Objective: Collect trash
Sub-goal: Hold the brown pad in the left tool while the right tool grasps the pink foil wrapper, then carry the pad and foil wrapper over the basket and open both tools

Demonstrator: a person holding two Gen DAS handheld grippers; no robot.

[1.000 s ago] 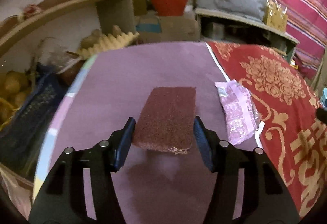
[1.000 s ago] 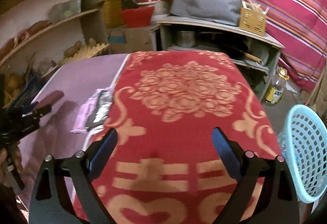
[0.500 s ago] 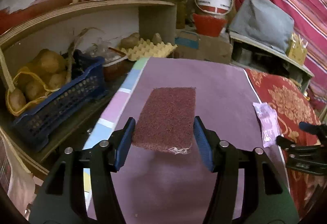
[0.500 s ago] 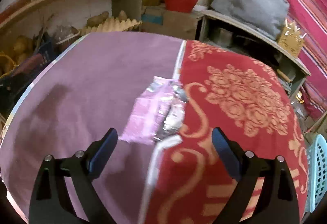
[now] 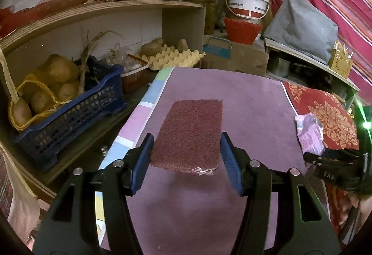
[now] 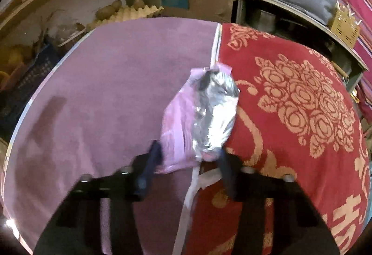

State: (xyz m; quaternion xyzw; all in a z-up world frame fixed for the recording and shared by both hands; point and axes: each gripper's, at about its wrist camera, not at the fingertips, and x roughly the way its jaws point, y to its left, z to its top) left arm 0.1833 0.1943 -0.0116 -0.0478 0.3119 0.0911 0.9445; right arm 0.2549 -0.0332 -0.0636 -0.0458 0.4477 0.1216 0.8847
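Fingers of the right gripper bracket the near end of the pink-and-silver wrapper; blur hides whether they are clamped, so closure cannot be confirmed. Wrapper's long axis runs toward 12 o'clock, over the seam between purple surface and red cloth. Left gripper is clamped on the maroon pad, the wrapper well off at its 3 o'clock.

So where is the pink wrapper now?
The pink wrapper lies on the seam between purple mat and red cloth, between the right tool's fingers.
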